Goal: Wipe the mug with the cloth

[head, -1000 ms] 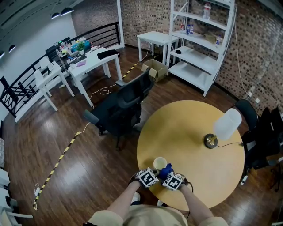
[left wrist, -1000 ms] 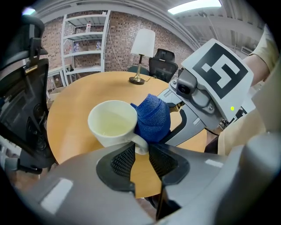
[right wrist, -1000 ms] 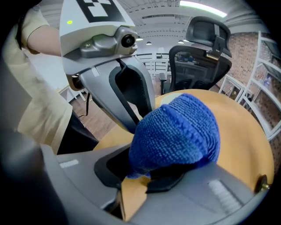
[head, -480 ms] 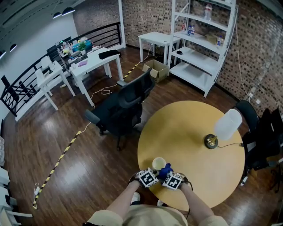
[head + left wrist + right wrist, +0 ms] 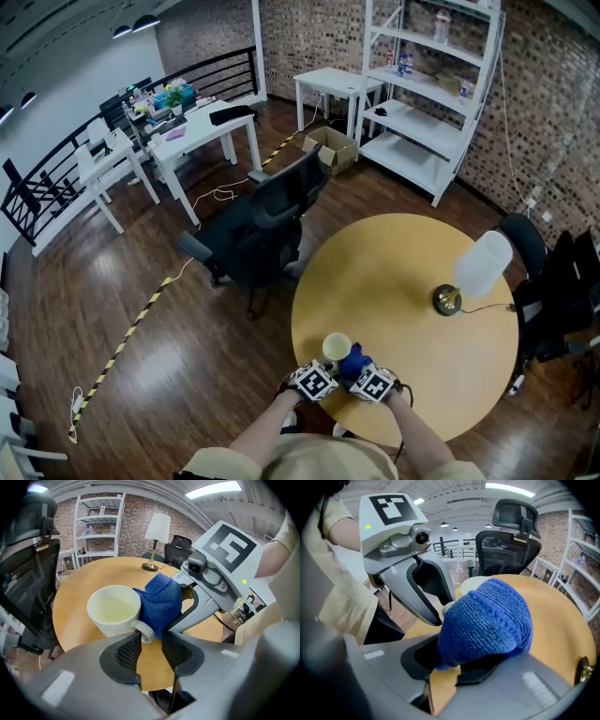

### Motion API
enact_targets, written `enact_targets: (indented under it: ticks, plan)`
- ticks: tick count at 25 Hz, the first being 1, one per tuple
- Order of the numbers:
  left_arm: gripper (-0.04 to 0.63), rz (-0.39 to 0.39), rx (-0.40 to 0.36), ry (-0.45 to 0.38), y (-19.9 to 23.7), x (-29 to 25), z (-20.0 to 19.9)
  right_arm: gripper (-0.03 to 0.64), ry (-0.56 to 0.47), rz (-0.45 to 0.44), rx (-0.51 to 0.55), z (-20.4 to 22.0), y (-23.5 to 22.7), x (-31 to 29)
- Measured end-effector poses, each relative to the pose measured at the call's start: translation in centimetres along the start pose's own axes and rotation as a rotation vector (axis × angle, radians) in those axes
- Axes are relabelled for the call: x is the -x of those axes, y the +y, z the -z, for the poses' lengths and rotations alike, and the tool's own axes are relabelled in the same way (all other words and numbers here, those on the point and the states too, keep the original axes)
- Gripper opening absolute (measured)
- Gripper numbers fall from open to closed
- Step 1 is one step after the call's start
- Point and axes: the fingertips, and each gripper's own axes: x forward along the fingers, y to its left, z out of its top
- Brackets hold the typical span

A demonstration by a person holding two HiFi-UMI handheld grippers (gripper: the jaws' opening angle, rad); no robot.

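Note:
A cream mug [image 5: 115, 610] stands near the round table's front edge, seen from above as mug [image 5: 337, 348]. Its handle [image 5: 144, 631] lies between the tips of my left gripper [image 5: 151, 641], whose jaws have just been opening; a gap shows beside the handle. My right gripper [image 5: 450, 663] is shut on a bunched blue cloth [image 5: 487, 620]. That cloth [image 5: 159, 602] is pressed against the mug's side by the handle. In the head view both grippers sit side by side just below the mug, left gripper [image 5: 328, 366] and right gripper [image 5: 358, 367].
The yellow round table [image 5: 422, 272] carries a lamp [image 5: 480, 265] with a brass base [image 5: 446, 300] at the right. A black office chair [image 5: 267, 220] stands at the table's far left edge, another dark chair [image 5: 553, 281] at the right.
The hands and the mug stay where they were. The marker cubes have only shifted slightly.

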Motion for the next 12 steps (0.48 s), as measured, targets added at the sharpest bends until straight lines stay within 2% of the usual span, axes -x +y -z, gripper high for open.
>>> enact_targets:
  ticks: [6,12]
  plan:
    - [0.135,-0.132,0.086,-0.017,1.3,0.1,-1.0,0.081,-0.019,0.012,-0.046,0.5,-0.3,0.4]
    - [0.112,-0.156,0.162,0.008,1.4,-0.5,-0.7,0.081,-0.038,0.036,-0.095,1.3,-1.0,1.1]
